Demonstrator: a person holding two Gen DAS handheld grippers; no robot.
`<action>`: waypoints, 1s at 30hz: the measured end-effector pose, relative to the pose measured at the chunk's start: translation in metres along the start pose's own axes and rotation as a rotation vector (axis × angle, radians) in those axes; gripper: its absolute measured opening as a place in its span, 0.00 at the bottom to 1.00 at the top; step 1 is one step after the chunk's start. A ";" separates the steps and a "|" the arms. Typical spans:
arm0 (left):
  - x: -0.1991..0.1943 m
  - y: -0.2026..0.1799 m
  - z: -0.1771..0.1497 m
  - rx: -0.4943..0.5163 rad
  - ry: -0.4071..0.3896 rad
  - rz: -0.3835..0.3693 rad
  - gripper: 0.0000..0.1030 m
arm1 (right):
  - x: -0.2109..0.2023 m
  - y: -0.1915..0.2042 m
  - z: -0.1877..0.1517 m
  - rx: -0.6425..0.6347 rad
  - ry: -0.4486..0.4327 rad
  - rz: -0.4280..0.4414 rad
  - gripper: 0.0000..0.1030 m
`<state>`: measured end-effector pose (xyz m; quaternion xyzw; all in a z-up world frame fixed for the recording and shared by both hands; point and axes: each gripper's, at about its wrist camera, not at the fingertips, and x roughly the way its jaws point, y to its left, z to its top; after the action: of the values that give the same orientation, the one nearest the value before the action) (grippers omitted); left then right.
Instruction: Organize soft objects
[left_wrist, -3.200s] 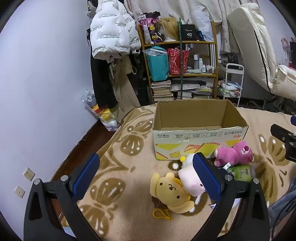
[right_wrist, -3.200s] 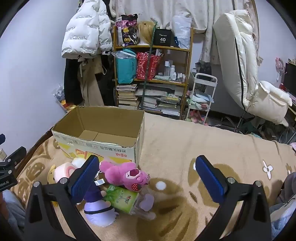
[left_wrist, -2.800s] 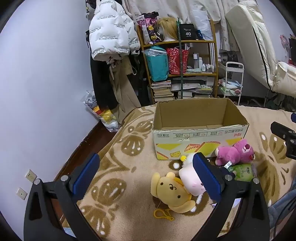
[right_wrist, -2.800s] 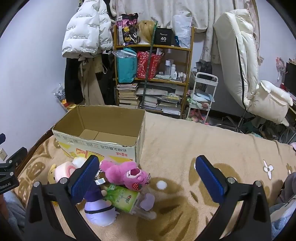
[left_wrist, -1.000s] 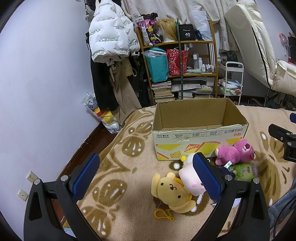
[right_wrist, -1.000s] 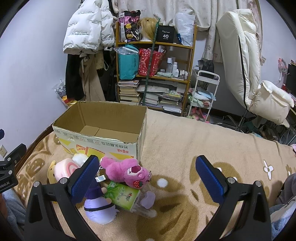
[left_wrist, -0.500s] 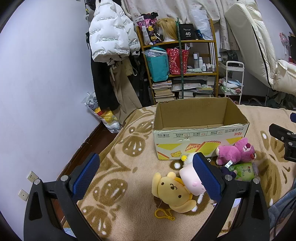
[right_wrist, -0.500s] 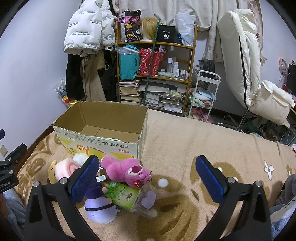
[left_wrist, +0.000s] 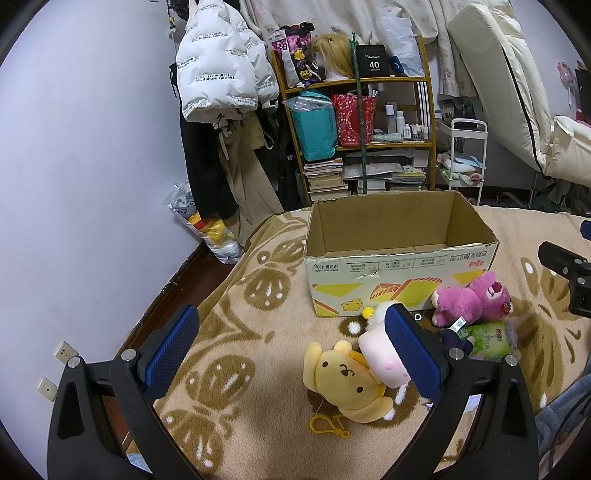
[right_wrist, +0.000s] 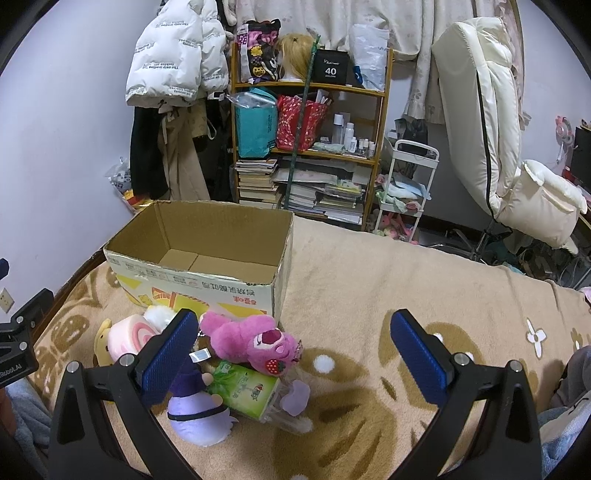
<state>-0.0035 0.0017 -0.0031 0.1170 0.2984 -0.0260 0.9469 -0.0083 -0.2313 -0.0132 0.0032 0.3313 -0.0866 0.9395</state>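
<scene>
An open, empty cardboard box (left_wrist: 399, 258) (right_wrist: 199, 273) stands on a tan patterned blanket (left_wrist: 258, 332). In front of it lie soft toys: a yellow dog plush (left_wrist: 345, 382), a pink roll plush (left_wrist: 380, 363) (right_wrist: 127, 338), a pink bear (left_wrist: 471, 297) (right_wrist: 251, 341), a purple plush (right_wrist: 194, 404) and a green packet (right_wrist: 245, 387) (left_wrist: 485, 336). My left gripper (left_wrist: 291, 343) hovers open above the yellow dog, holding nothing. My right gripper (right_wrist: 295, 350) hangs open above the pink bear, holding nothing.
A wooden shelf (left_wrist: 354, 122) (right_wrist: 306, 122) full of books, bags and bottles stands behind the bed. Coats hang at the left (left_wrist: 218, 88). A white cart (right_wrist: 406, 184) and a cream recliner (right_wrist: 491, 122) fill the right. The blanket (right_wrist: 424, 280) stretches bare to the right of the box.
Both grippers have drifted only slightly; the toys and the box lie where they were. Both stay open.
</scene>
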 end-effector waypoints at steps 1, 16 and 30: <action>0.000 0.001 -0.001 0.001 0.003 -0.002 0.97 | 0.001 0.000 0.000 0.002 0.001 0.002 1.00; 0.020 -0.017 -0.001 0.036 0.054 -0.017 0.97 | 0.012 0.011 0.006 -0.053 0.024 0.007 1.00; 0.058 -0.041 0.004 0.024 0.086 -0.063 0.97 | 0.052 0.022 0.009 -0.098 0.101 0.010 1.00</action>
<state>0.0412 -0.0375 -0.0410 0.1200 0.3418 -0.0544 0.9305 0.0407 -0.2185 -0.0403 -0.0368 0.3822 -0.0652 0.9211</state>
